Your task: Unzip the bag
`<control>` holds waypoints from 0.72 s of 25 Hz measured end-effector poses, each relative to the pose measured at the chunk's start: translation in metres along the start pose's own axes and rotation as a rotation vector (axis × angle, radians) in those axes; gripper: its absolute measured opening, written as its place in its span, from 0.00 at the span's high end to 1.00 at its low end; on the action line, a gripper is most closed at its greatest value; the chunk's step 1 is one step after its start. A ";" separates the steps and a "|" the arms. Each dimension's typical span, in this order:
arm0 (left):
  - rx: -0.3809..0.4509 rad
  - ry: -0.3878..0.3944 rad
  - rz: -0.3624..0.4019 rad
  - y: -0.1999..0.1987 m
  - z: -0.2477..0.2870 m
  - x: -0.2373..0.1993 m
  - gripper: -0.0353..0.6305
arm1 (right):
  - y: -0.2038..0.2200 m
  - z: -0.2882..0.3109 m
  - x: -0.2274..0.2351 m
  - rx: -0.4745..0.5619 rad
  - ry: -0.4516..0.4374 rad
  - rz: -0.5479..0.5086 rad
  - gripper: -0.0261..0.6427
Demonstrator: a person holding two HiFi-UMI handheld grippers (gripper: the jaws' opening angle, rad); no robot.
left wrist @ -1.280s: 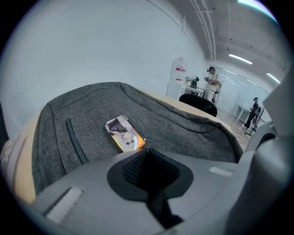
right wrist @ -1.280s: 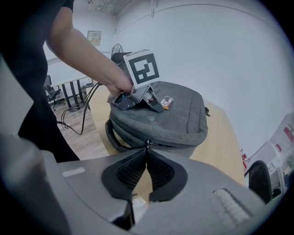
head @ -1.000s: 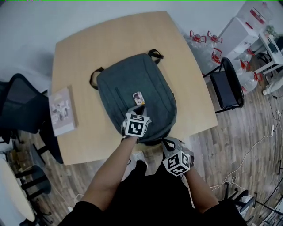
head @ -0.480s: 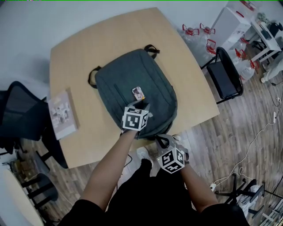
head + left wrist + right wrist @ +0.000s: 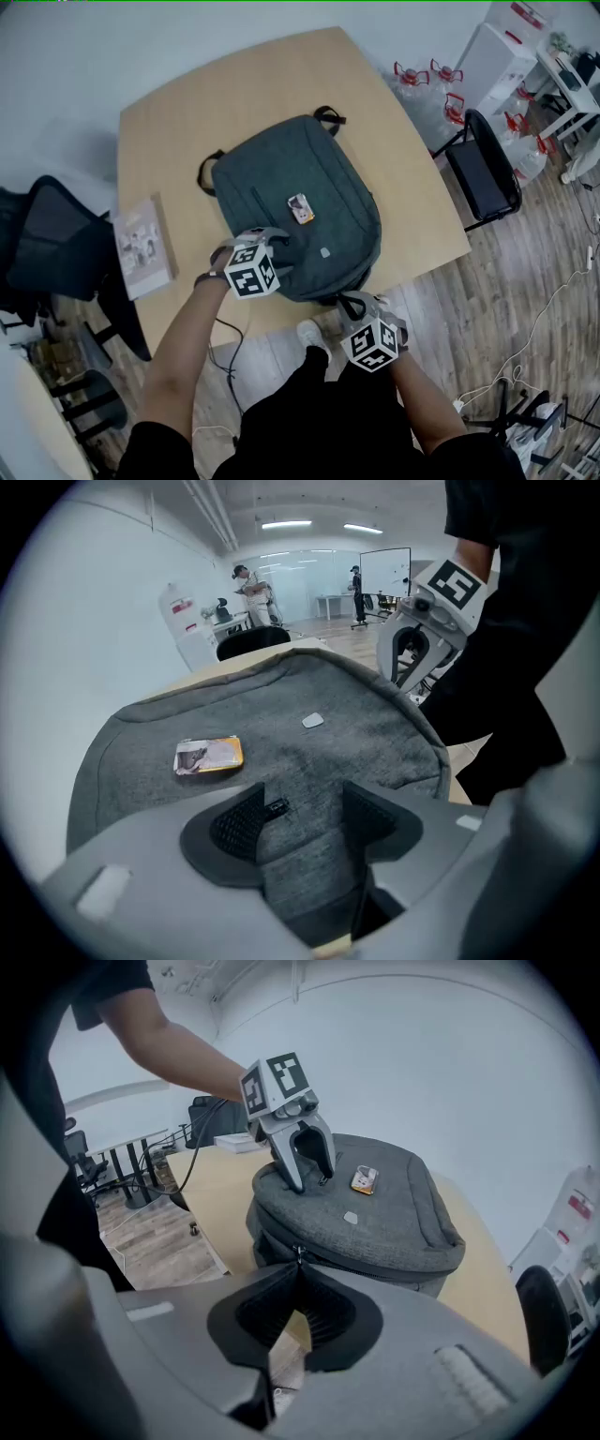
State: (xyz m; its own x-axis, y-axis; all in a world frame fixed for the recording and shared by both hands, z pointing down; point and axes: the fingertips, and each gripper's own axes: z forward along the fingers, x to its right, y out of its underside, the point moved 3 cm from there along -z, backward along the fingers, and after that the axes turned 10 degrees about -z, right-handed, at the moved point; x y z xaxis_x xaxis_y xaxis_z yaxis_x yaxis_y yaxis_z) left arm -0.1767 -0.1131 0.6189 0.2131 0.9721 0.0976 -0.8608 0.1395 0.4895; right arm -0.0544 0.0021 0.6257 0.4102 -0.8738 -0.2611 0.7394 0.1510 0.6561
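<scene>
- Left gripper (image 5: 305, 806) has been shifted left across the bag (image 5: 319, 173), frame centre; jaws, just opened, spread, empty.
- Right gripper (image 5: 298, 1267) is pinched on the zip pull (image 5: 298, 1253).
- Zip judged closed; unzipping remains.

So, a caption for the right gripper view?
Right gripper shut on zipper pull of backpack; left gripper, jaws just opened, empty, above it.

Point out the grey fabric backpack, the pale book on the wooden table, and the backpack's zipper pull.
Grey fabric backpack (image 5: 328, 183): head view, front panel.
Pale book (image 5: 144, 247): head view, cover centre.
Zipper pull (image 5: 300, 1253): right gripper view, slider body.
</scene>
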 end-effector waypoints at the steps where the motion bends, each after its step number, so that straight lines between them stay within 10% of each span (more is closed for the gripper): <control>1: -0.005 0.008 -0.008 0.004 0.000 -0.005 0.52 | 0.000 0.001 0.000 0.000 -0.004 -0.013 0.94; 7: 0.058 0.049 -0.116 0.011 0.004 -0.016 0.48 | 0.000 0.000 0.001 0.009 -0.015 -0.014 0.94; 18: 0.160 -0.110 -0.430 -0.013 0.022 -0.003 0.50 | 0.026 -0.019 0.040 -0.045 0.058 0.019 0.94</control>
State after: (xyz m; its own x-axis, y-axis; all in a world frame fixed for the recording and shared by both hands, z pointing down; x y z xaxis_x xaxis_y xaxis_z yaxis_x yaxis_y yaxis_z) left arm -0.1565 -0.1216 0.6313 0.5897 0.8057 -0.0558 -0.6034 0.4855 0.6326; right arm -0.0084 -0.0205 0.6189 0.4542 -0.8423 -0.2903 0.7535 0.1893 0.6297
